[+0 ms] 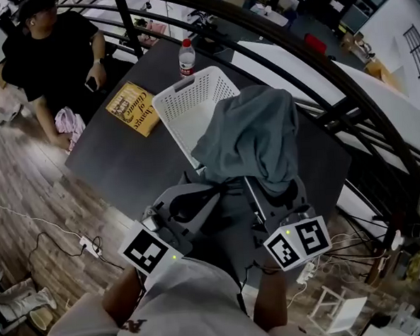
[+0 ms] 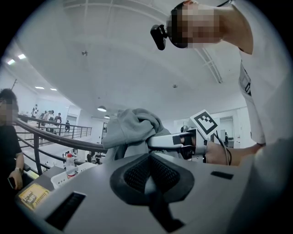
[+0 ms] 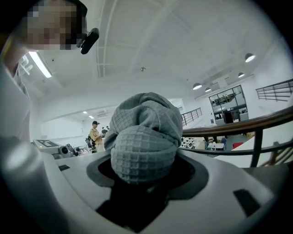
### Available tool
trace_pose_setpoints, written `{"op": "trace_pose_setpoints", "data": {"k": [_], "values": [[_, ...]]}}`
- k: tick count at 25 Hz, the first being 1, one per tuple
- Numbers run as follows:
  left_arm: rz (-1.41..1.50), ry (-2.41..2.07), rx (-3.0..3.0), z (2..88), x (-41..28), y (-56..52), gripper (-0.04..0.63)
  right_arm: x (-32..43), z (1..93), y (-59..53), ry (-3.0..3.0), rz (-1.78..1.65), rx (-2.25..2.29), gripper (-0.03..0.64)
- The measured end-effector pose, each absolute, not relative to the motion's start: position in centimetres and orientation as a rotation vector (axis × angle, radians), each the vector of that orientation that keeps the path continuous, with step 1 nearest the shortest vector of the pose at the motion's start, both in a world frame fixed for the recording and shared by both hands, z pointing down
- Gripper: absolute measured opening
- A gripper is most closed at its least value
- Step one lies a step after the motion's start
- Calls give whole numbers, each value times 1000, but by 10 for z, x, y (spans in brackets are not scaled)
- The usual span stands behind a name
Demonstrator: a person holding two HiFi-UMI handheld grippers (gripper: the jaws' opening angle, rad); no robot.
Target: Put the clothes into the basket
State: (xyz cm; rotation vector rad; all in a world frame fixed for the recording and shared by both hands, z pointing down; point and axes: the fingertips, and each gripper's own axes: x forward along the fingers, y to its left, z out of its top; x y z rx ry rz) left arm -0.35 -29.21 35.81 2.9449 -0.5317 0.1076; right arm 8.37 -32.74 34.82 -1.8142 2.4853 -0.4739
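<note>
- The right tongs are clamped on a bunched fold of the grey waffle-knit garment. The fold fills the gap between them, so the pads themselves are covered.
- The left tongs have no cloth in the dark recess. The garment drops behind the housing just ahead of them, so I cannot tell whether their tips pinch its hem.
- In the head view the garment hangs in the air over the near end of the white basket. It hides that end of the basket and the front of both tongs.
- The inside of the basket, where it shows, holds nothing that can be made out.
- The person's forearms are cut off by the lower frame edge.
- On the dark surface there is one basket, one bottle with a red cap just beyond it, and one yellow book to its left.
- One pink cloth sits at the far-left edge of the surface, beside one seated person. What kind of cloth it is cannot be told.
- Two marker cubes show: left and right.
</note>
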Motion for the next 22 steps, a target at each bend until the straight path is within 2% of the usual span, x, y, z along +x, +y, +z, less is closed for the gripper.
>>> {"op": "trace_pose_setpoints", "data": {"k": [22], "values": [[167, -517, 2808, 428, -1, -387, 3, 79, 435, -433, 2721, -550, -1943, 295]]}}
